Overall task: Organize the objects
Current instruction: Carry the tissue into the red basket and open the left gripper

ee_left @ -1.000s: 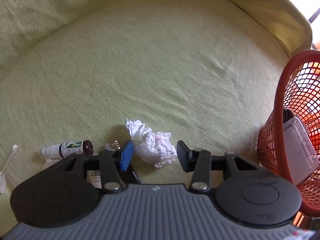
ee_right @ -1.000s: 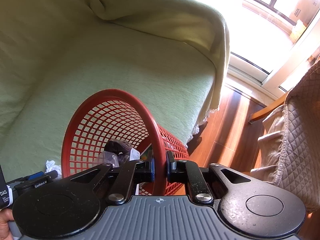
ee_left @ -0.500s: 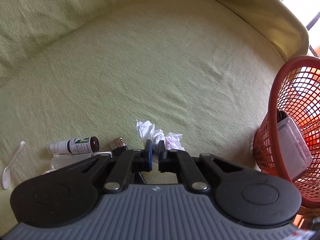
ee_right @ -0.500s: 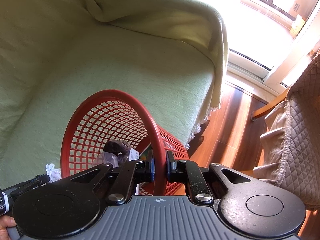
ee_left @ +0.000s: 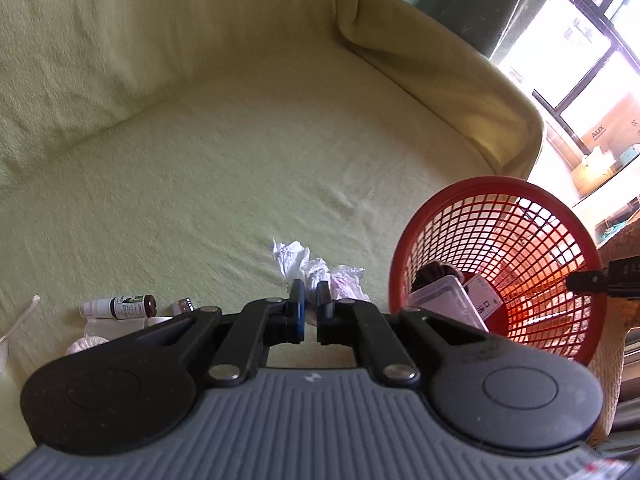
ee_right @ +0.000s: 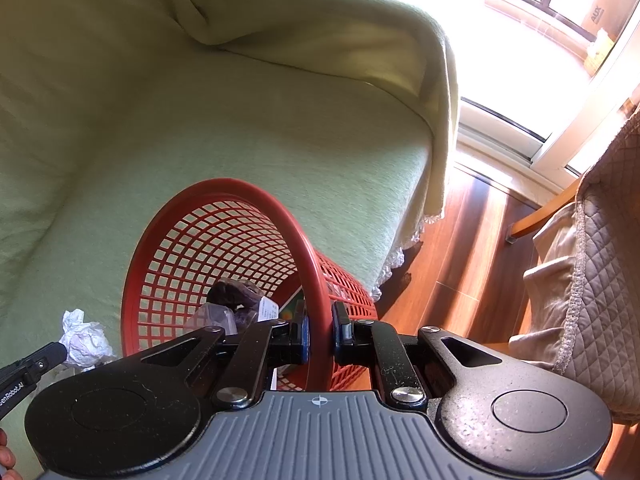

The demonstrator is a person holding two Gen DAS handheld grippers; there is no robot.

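Now clamping crumpled tissue, jaws having closed from wide: left gripper, rising off green sofa cover with paper pinched between pads. Gripping rim of red mesh basket, narrow: right gripper, tilting it at cover's right edge. Lying inside basket: clear plastic box, dark item. Resting near cover's left front edge: dropper bottle, white spoon.

On the sofa, the tissue lies between the bottle and the basket.
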